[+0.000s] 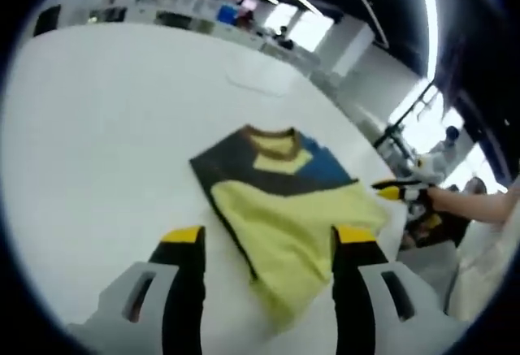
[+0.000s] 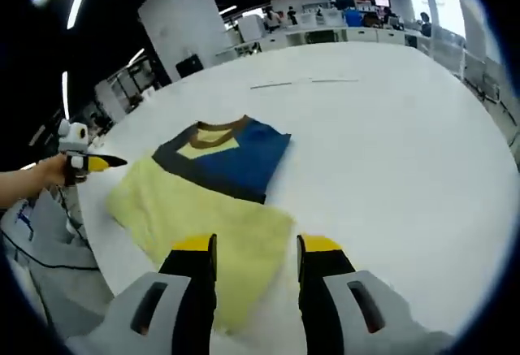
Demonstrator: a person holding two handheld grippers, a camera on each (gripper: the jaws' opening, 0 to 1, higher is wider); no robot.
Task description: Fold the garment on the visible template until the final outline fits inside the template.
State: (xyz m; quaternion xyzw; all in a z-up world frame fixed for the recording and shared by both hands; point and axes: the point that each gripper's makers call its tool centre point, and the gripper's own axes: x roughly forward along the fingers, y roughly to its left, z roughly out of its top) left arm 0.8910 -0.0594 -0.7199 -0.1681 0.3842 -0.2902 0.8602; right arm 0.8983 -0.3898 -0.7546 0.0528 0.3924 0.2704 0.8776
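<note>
Your shirt (image 1: 280, 201) lies flat on the white table (image 1: 106, 144), a soft knit with a pale yellow body, a dark charcoal band across the chest and shoulder, a blue panel on one side and a brown ribbed collar (image 1: 272, 136) round the neck. It is already partly folded: in the right gripper view the shirt (image 2: 207, 188) reads as a rough oblong, with the blue panel (image 2: 244, 156) folded over near the collar end and the yellow cloth spreading toward you, its near edge limp and slightly rumpled. The table top is smooth and matte; I cannot make out any template outline on it. Your left gripper (image 1: 268, 237) hangs just above the yellow hem with its jaws spread wide, black fingers with yellow tips (image 1: 183, 233), holding nothing; the hem lies between and below them. Your right gripper (image 2: 248, 245) stands over the opposite yellow edge, jaws moderately apart and empty, the cloth passing under the left jaw. In the left gripper view the right gripper (image 1: 402, 188) shows at the shirt's far corner, held by a hand; in the right gripper view the left gripper (image 2: 85, 160) shows beside the table edge.
</note>
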